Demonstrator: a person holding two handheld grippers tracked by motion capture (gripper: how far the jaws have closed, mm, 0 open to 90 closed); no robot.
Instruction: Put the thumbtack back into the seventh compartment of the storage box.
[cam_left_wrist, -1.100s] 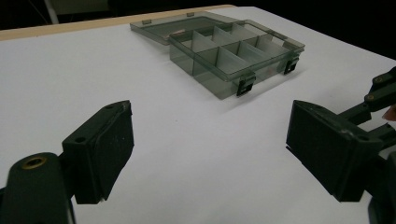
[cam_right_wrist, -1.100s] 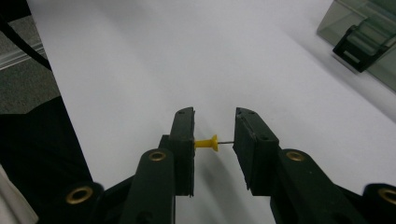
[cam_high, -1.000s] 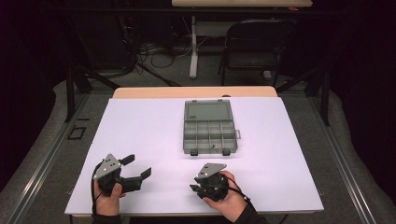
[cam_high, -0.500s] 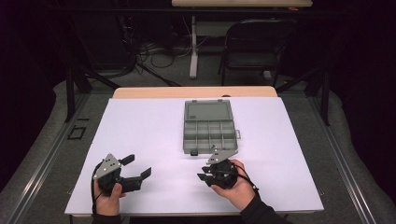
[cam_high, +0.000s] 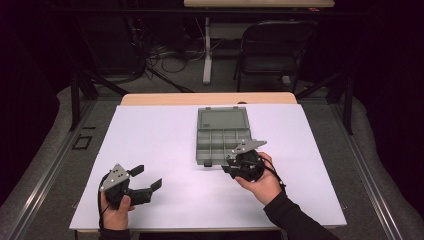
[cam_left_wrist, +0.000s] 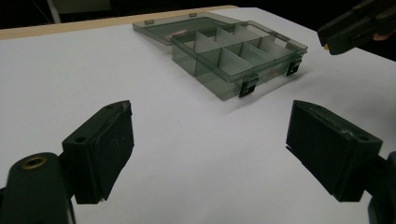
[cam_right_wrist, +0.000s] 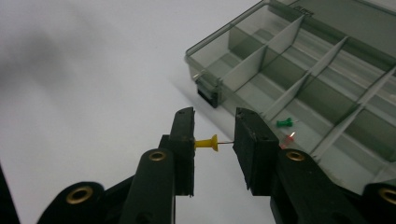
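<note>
A grey clear-plastic compartment box (cam_high: 222, 137) lies open on the white table, its lid folded back flat. My right gripper (cam_high: 228, 169) hovers at the box's near right corner, shut on a yellow push pin (cam_right_wrist: 208, 143) held crosswise between its pads. In the right gripper view (cam_right_wrist: 215, 142) the box's front wall (cam_right_wrist: 233, 46) is just ahead, and a green pin (cam_right_wrist: 284, 122) and a red pin (cam_right_wrist: 287, 140) lie in a front compartment. My left gripper (cam_high: 148, 176) rests at the near left, wide open (cam_left_wrist: 210, 144) with nothing between its pads, facing the box (cam_left_wrist: 233, 56).
The white sheet (cam_high: 150, 135) covers the tabletop, with a wooden strip (cam_high: 210, 98) at its far edge. A black chair (cam_high: 275, 45) and cables stand on the floor beyond. The box's two front latches (cam_left_wrist: 250, 86) hang open.
My right gripper has risen and moved away from the near edge to the box's front right corner, still holding the pin. The left gripper has stayed put.
</note>
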